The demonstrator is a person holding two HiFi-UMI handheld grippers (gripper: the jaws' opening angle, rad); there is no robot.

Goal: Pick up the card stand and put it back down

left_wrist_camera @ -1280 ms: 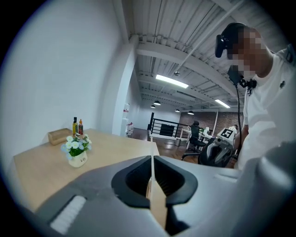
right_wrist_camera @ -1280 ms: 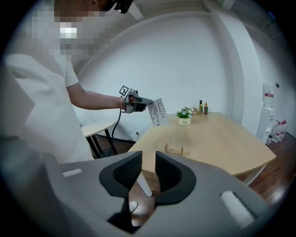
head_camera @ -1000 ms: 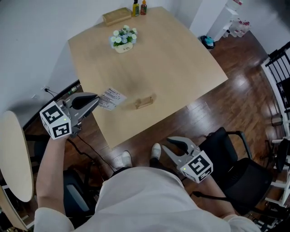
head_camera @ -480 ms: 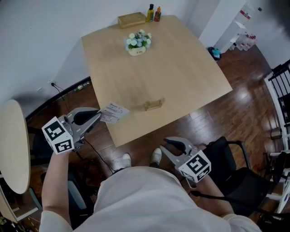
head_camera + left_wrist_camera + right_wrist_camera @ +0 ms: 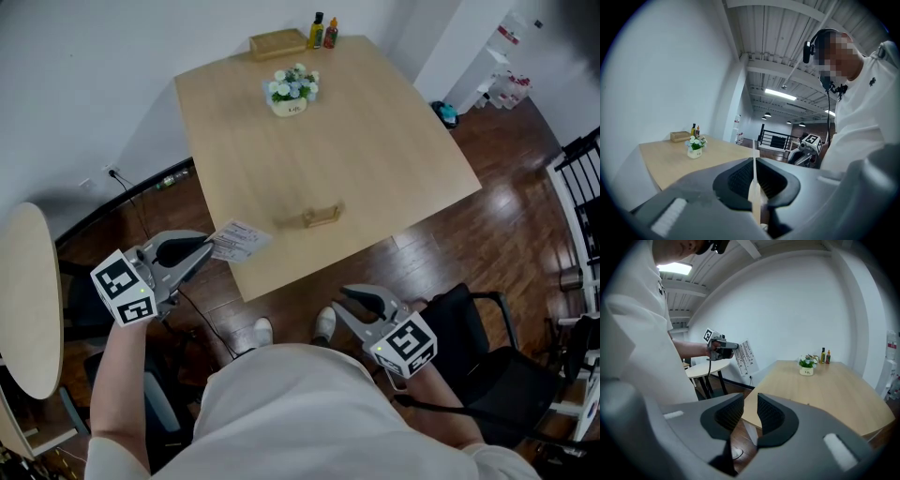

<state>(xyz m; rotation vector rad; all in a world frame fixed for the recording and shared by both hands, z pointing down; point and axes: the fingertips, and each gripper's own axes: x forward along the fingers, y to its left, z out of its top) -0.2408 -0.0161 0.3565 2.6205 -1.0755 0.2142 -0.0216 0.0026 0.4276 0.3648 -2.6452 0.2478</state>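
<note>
Pale wood desk (image 5: 375,141), seen from steeply above. Card stand (image 5: 322,216) lies near its front edge, nothing in it. Far side: flower pot (image 5: 293,89), then a wooden box (image 5: 277,42) and two small bottles (image 5: 324,31) at the back edge. Left gripper (image 5: 208,249) held off the desk's near-left corner, fingers pinched on a printed card (image 5: 239,241), well apart from the stand. Right gripper (image 5: 340,300) low by the person's body, fingers parted, empty. Round table (image 5: 28,300) at left; black chair (image 5: 487,356) at right.
</note>
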